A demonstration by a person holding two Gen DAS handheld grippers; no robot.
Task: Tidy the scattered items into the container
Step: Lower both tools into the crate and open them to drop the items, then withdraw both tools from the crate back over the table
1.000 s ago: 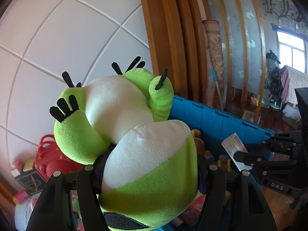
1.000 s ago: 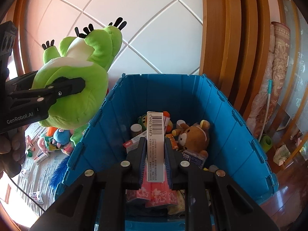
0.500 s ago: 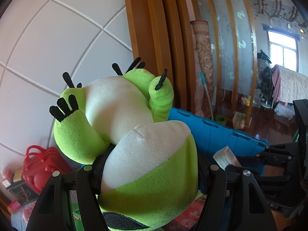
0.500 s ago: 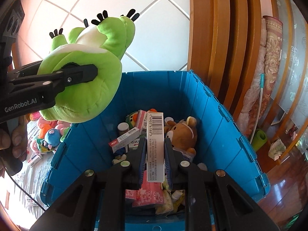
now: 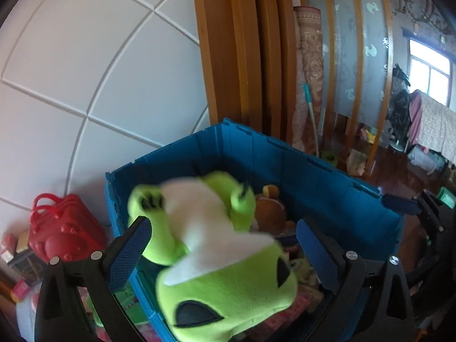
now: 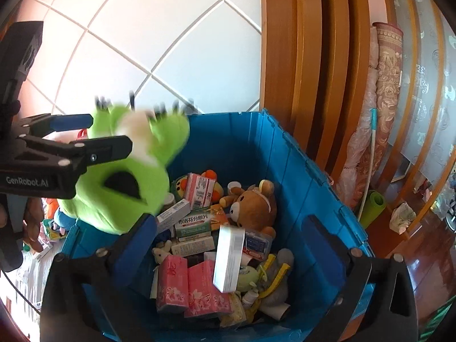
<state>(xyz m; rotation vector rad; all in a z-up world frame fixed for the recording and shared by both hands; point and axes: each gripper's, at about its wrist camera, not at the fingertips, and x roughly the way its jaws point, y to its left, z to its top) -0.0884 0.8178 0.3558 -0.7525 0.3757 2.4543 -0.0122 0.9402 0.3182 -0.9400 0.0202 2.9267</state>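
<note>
As both tongs spring apart, left tongs (image 5: 222, 245) release lime-green plush frog (image 5: 216, 256), right tongs (image 6: 228, 245) drop white cardboard box (image 6: 228, 259); both tumbling into near-full blue plastic crate (image 6: 310, 176). Loose toys (image 6: 50, 222) outside remain.

White panelled wall (image 5: 85, 65), divided by thin raised lines into diamond fields; wooden door frame (image 6: 313, 71), several vertical orange-brown mouldings side by side; rolled carpet (image 6: 387, 91), patterned, standing upright against the frame, partly wrapped in clear plastic; long-handled tool with turquoise grip (image 5: 310, 105), leaning beside the carpet; frosted glass panel (image 5: 367, 57) with pale printed motifs; green roll (image 6: 372, 208), on the glossy wooden floor (image 6: 421, 268); crumpled wrapper (image 6: 401, 218), nearby; bright window (image 5: 427, 71), far back; patterned cloth (image 5: 439, 125) draped below it
</note>
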